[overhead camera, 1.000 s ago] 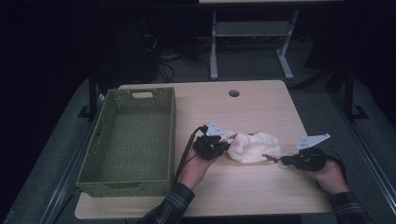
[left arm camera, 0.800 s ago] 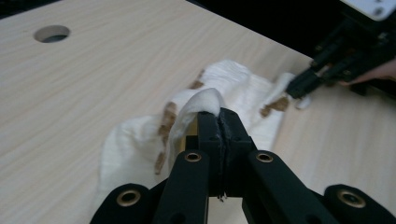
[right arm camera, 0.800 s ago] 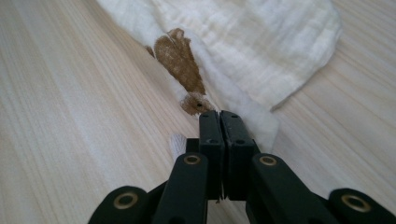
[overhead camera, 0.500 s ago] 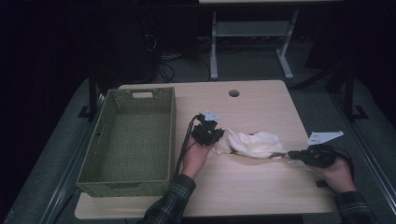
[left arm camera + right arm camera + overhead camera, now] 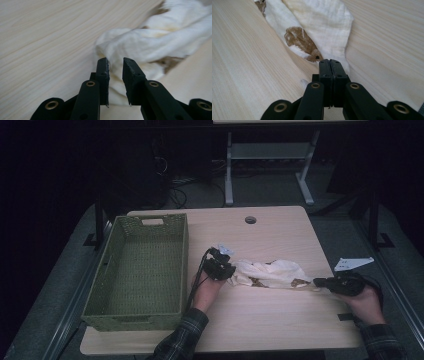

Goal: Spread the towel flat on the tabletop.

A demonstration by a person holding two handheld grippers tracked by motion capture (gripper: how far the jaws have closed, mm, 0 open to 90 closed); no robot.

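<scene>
A white cloth with brown animal prints (image 5: 272, 272) lies stretched out across the middle of the wooden table (image 5: 270, 232). My left gripper (image 5: 231, 272) sits at the cloth's left end. In the left gripper view its jaws have just been opening: they stand a little apart (image 5: 115, 61), with a fold of the cloth (image 5: 150, 47) lying loosely between them. My right gripper (image 5: 317, 281) is at the cloth's right end. In the right gripper view its jaws (image 5: 329, 61) are pressed together on the tip of the cloth (image 5: 317, 22).
A green woven basket (image 5: 145, 222) with nothing in it stands on the left part of the table, close to my left hand. A round cable hole (image 5: 250, 219) is near the far edge. Bare tabletop lies in front of the cloth.
My right gripper has drawn the cloth's end to the right, stretching the bunched cloth into a long strip. The left gripper's jaws have parted at the left end.
</scene>
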